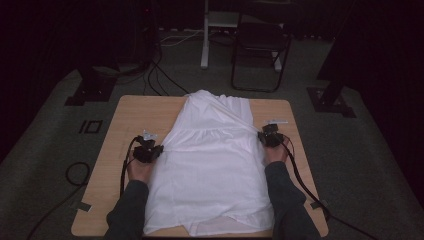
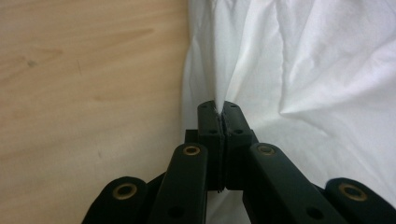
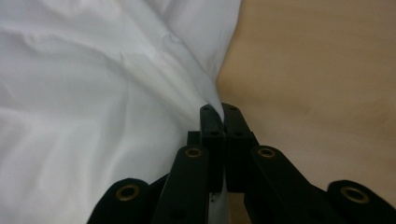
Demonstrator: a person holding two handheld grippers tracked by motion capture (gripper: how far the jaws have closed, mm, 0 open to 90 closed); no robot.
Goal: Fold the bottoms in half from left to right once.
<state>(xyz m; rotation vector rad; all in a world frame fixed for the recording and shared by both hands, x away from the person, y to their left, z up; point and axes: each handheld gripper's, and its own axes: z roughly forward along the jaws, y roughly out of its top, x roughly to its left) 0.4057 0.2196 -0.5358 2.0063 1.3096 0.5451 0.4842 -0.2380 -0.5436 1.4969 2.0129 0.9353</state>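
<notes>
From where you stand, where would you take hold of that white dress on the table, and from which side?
By its two side edges near the waist seam, coming in from the bare wood on either side. The white dress lies flat on the table, so only its edges offer a fold to pinch. The left gripper and right gripper are shut on exactly such folds, one at each edge.

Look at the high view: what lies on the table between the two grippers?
The white garment spans the whole stretch between the left gripper and the right gripper, each shut on one side edge.
</notes>
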